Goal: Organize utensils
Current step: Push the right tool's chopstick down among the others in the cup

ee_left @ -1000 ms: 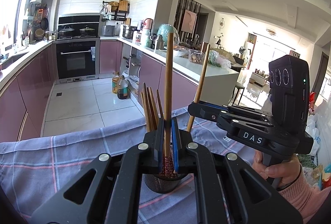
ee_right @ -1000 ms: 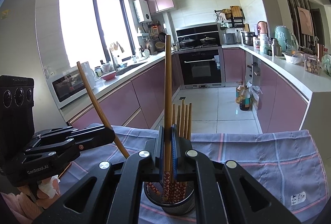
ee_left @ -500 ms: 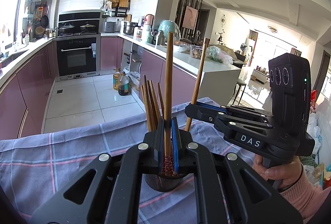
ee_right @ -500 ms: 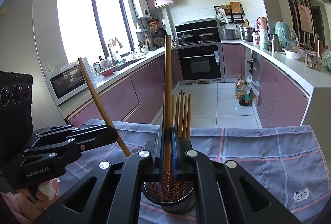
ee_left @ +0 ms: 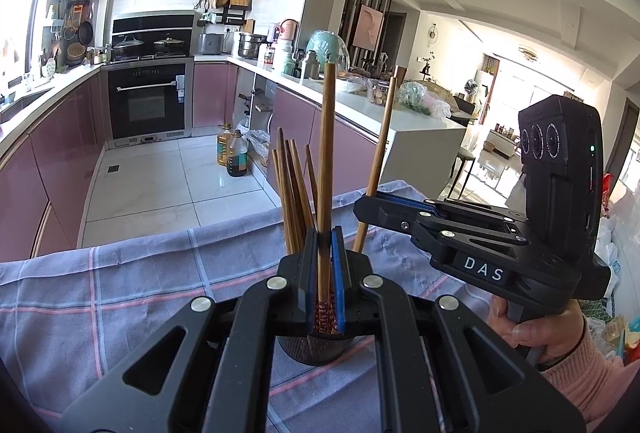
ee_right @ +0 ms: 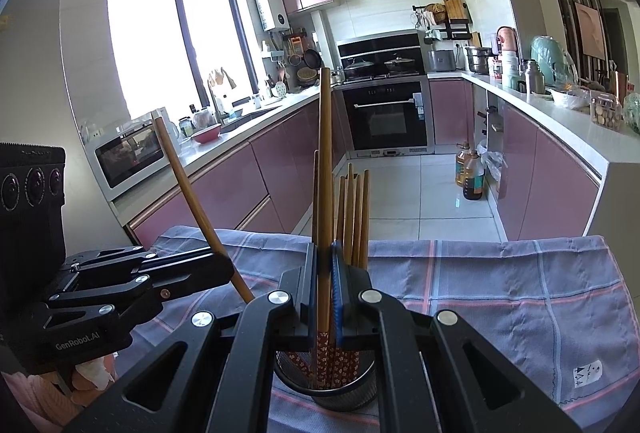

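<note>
A dark mesh utensil cup (ee_left: 314, 347) stands on the checked cloth and holds several wooden chopsticks (ee_left: 290, 189). My left gripper (ee_left: 324, 273) is shut on one upright chopstick (ee_left: 326, 153) whose patterned end is inside the cup. My right gripper (ee_right: 325, 281) is shut on another upright chopstick (ee_right: 325, 161), its end also in the cup (ee_right: 344, 389). The right gripper also shows in the left wrist view (ee_left: 362, 207), with its chopstick (ee_left: 382, 149). The left gripper also shows in the right wrist view (ee_right: 228, 265), with its chopstick (ee_right: 188, 189).
The blue-grey checked cloth (ee_right: 500, 293) covers the table; its far edge drops to the kitchen floor. Pink cabinets, an oven (ee_right: 390, 117) and oil bottles (ee_right: 470, 173) stand beyond. A white counter (ee_left: 400, 117) with jars lies right in the left view.
Both grippers have sunk slightly with their chopsticks towards the cup. Both stay shut on their chopsticks.
</note>
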Tool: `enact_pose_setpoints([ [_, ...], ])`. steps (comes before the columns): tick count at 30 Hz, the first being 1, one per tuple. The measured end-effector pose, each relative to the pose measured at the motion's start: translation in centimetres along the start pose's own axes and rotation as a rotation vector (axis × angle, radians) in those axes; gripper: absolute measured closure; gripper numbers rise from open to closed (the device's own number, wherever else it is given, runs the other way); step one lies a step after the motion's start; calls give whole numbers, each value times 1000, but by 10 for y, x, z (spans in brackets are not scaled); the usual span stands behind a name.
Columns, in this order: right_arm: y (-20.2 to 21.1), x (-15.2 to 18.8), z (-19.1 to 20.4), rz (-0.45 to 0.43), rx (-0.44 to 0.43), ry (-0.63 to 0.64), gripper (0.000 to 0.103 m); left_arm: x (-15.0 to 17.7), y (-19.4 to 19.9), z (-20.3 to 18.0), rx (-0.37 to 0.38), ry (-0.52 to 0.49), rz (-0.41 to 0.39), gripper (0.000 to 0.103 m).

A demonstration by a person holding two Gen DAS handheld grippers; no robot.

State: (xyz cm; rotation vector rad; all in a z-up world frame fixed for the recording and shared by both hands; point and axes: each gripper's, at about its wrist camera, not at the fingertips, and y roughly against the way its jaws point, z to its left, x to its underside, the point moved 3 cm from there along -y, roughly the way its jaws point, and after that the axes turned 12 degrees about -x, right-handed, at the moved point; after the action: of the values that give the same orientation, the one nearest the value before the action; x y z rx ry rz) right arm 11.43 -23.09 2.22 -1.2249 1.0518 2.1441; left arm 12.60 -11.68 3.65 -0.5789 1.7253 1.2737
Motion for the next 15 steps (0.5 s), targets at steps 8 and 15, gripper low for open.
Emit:
enact_pose_setpoints([
  [8,-4,3,-2,11,1,-6,97,3,-8,-3,-1,-2,18,95],
  [15,-6,7,-5,20,3,-5,97,4,-12,-6,-1,-3,34,95],
])
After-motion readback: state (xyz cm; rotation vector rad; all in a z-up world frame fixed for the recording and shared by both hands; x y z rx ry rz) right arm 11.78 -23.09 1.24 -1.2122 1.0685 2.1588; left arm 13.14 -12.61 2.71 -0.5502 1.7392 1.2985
